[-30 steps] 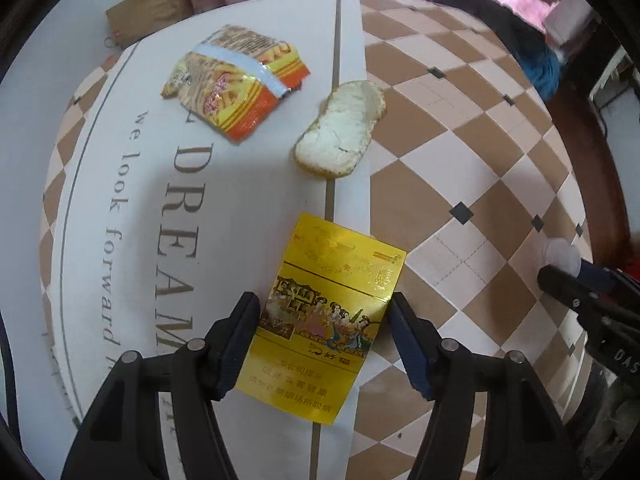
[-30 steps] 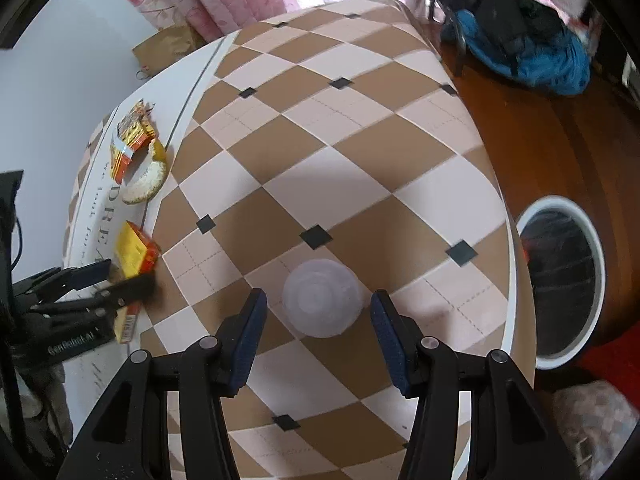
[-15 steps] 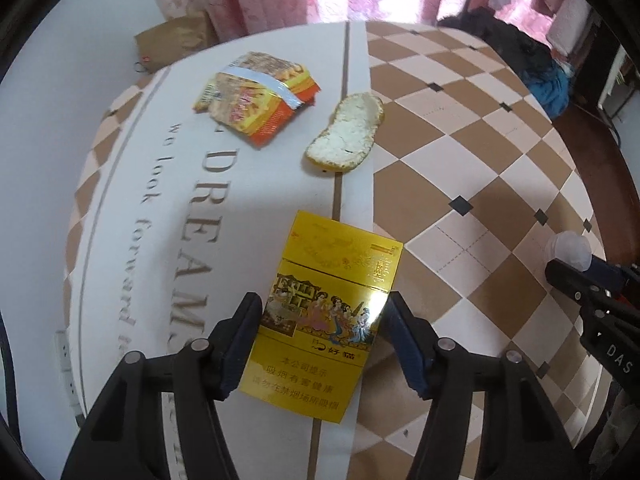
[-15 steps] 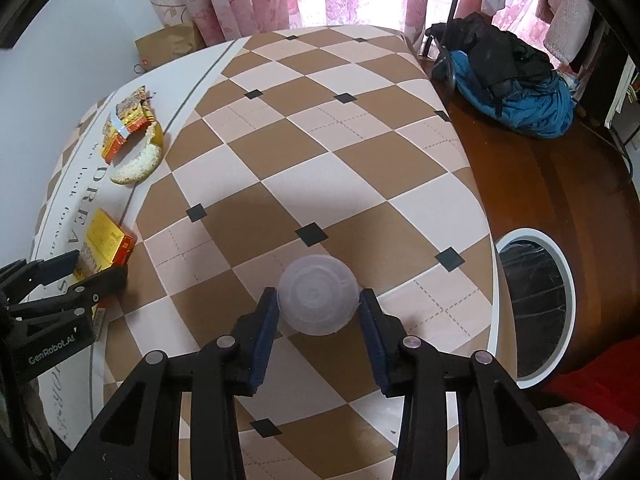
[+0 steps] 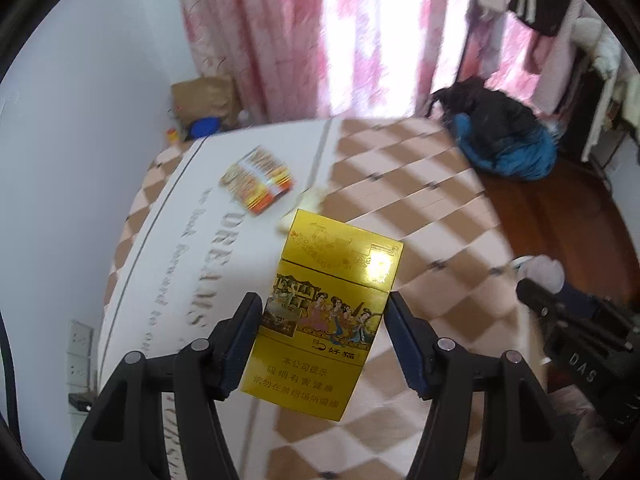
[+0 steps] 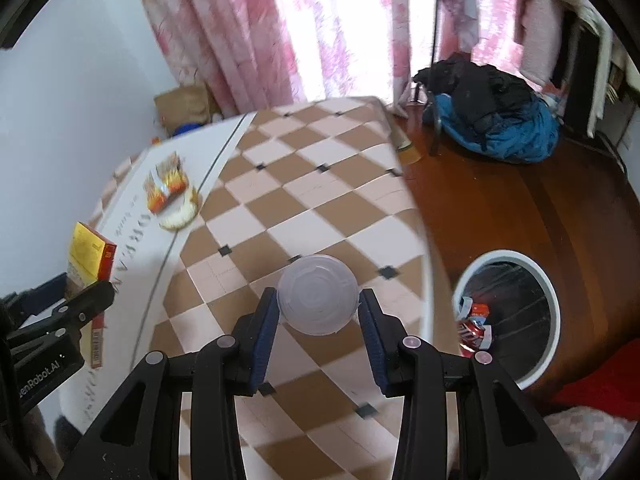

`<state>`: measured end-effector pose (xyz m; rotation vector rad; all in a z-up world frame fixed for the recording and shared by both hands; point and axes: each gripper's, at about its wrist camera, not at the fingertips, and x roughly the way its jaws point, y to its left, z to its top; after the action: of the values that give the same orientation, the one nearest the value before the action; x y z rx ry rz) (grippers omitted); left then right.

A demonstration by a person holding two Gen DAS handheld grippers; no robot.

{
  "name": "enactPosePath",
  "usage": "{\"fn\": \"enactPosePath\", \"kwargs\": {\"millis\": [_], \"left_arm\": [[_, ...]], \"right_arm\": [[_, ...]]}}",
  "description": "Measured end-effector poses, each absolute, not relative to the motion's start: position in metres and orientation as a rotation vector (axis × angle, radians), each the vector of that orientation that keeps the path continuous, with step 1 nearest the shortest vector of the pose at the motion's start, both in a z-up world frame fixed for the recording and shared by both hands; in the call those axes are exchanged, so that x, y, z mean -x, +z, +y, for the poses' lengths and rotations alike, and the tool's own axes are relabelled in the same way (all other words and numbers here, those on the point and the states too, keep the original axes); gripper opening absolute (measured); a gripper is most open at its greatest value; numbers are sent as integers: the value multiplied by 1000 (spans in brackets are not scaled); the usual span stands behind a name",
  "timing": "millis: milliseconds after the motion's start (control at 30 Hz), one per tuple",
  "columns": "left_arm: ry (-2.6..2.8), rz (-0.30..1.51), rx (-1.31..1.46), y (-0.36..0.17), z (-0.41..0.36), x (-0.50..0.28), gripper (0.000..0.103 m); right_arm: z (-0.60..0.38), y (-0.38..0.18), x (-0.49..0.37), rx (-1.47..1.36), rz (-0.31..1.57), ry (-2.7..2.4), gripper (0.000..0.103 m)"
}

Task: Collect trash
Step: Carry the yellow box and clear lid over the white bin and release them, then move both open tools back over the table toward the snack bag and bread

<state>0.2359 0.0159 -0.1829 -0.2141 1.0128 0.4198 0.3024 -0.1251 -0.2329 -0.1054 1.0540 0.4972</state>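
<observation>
My left gripper point(image 5: 322, 322) is shut on a yellow cigarette box point(image 5: 326, 312) and holds it lifted above the checkered bed; the box also shows in the right wrist view point(image 6: 90, 256). My right gripper point(image 6: 318, 310) is shut on a clear plastic cup point(image 6: 318, 294), lifted off the bed. An orange snack wrapper point(image 5: 258, 182) and a pale peel point(image 6: 180, 216) lie on the white band of the bedcover point(image 5: 176, 248). A white-rimmed trash bin point(image 6: 506, 316) with wrappers inside stands on the wooden floor, right of the bed.
Pink curtains point(image 6: 280, 32) hang behind the bed. A blue and black pile of clothes point(image 6: 492, 120) lies on the floor at back right. A brown paper bag point(image 5: 206, 98) stands in the far corner. A wall point(image 5: 60, 160) runs along the left.
Both grippers have risen off the bed with their loads. The right gripper closed on the cup; the left lifted the cigarette box. The views now tilt up toward the curtains.
</observation>
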Motion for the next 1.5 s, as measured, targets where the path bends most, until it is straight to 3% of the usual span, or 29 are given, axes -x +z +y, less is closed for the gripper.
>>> {"fn": "enactPosePath", "kwargs": {"millis": [300, 500, 833, 1033, 1100, 1167, 1267, 1300, 1333, 1400, 1500], "left_arm": [[190, 947, 189, -152, -80, -308, 60], [0, 1016, 246, -175, -153, -377, 60], [-166, 1352, 548, -292, -199, -479, 60], [-150, 1469, 559, -336, -206, -501, 61], [-147, 1476, 553, -342, -206, -503, 70], [-127, 1472, 554, -344, -203, -503, 95], [-103, 1448, 529, -341, -200, -499, 98], [-78, 1434, 498, -338, -199, -497, 98], [-54, 1420, 465, -336, -198, -493, 98], [3, 1372, 357, -328, -199, -487, 98], [23, 1344, 262, -322, -203, -478, 98]], "right_arm": [[-255, -182, -327, -41, 989, 368, 43], [-349, -189, -363, -107, 1005, 236, 43], [-443, -291, -418, -205, 1230, 131, 42], [-462, -357, -435, -249, 1354, 108, 43], [-463, -374, -440, -253, 1378, 105, 43], [-460, -386, -444, -245, 1403, 103, 43], [-455, -400, -451, -266, 1441, 115, 44], [-454, -403, -453, -268, 1453, 114, 57], [-452, -404, -452, -265, 1461, 110, 78], [-453, -406, -451, -261, 1463, 95, 100], [-450, -406, -448, -221, 1485, 43, 103]]}}
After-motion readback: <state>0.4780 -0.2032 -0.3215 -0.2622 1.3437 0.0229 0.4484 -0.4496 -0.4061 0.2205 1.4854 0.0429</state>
